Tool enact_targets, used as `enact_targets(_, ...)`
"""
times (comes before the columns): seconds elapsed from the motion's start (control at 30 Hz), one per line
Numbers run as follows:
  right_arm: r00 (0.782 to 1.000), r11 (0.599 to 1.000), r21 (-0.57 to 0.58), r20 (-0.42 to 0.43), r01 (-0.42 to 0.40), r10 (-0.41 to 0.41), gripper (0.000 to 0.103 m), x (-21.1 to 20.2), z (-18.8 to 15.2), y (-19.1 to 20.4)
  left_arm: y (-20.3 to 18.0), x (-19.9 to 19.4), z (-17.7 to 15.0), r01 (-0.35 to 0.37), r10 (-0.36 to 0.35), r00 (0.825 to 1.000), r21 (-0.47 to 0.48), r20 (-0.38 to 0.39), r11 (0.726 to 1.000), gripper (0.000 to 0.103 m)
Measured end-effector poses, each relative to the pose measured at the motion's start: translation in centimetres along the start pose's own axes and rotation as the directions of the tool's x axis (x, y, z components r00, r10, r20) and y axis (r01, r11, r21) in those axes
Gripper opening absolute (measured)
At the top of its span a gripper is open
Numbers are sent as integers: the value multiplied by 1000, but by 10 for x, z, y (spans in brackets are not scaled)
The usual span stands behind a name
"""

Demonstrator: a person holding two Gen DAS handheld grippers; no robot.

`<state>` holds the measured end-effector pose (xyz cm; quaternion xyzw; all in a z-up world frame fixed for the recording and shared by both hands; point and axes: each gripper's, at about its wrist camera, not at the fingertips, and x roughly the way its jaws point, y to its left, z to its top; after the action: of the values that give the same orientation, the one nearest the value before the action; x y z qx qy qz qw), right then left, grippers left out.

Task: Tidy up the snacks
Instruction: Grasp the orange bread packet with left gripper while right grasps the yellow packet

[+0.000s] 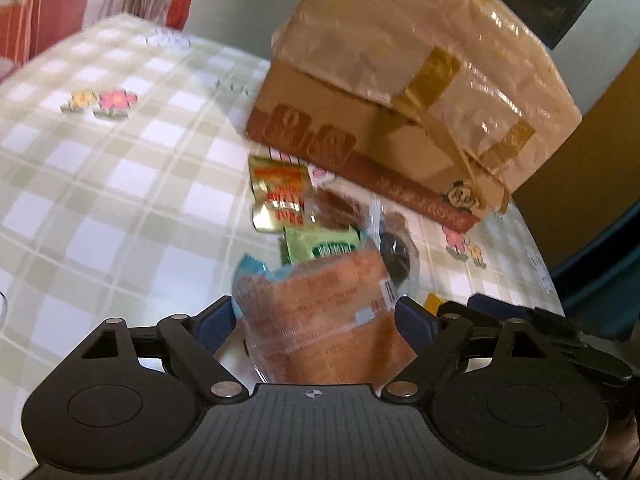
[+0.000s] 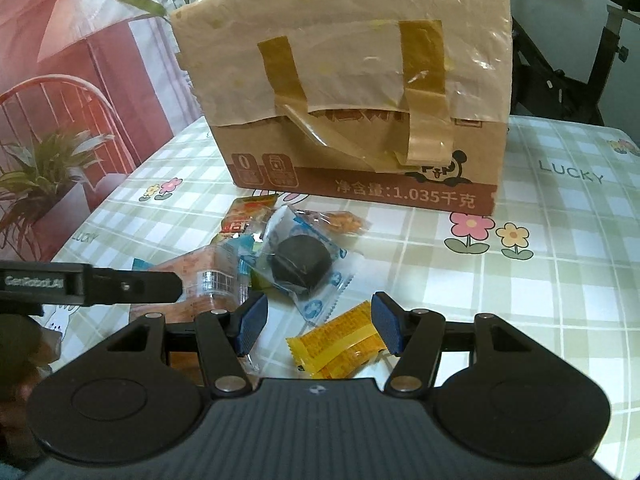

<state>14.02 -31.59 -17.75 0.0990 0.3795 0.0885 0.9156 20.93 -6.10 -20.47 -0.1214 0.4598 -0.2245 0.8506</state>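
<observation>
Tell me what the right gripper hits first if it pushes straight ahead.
Most likely the yellow crinkled snack packet, lying between the open right gripper fingers. Beyond it sits the dark round cake in clear wrapper; depth is uncertain.

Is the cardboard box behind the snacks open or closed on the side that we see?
Closed. The cardboard box has a paper sheet over its front, held by strips of brown tape; no opening shows.

- Left claw [image 1: 316,320]: tilting downward, jaws standing wide, pads not pressing.
- Right claw [image 2: 318,322]: angling downward, jaws sitting partly apart.
</observation>
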Motion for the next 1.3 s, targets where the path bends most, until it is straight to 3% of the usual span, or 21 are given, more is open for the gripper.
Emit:
enact_targets(0.1,1000,1000,3,-7,2,-2,61,2,0,-2,-5,9,-5,1,0,999,25,-32,1000,89)
enact_targets(0.3,1000,1000,5,-25,2,-2,61,6,-2,-3,-4,15,-6,17,-16,1000,31,-14,999,92)
enact_targets(0.37,1000,1000,4,-26,2,-2,61,7,-2,-3,-4,15,-6,30,-30,1000,36,-8,999,87)
enact_targets(0.43,1000,1000,8,-26,5,-5,61,7,-2,-3,-3,9,-6,37,-39,999,48,25,998,69)
enact_targets(0.53,1000,1000,15,-26,12,-12,61,7,-2,-6,-3,-2,-3,56,-61,996,71,70,996,54)
enact_targets(0.8,999,999,18,-27,38,-38,61,7,-3,-9,4,-30,0,-39,25,984,72,176,997,45)
enact_targets(0.93,998,999,16,-30,52,-51,61,7,-4,-11,8,-48,5,-152,130,955,62,267,986,41)
enact_targets(1.1,996,997,18,-60,70,-69,61,12,-8,-13,19,-60,11,-244,229,919,7,322,970,40)
enact_targets(1.3,992,996,-5,-85,92,-92,65,15,-8,-9,18,-56,13,-244,227,918,11,325,970,40)
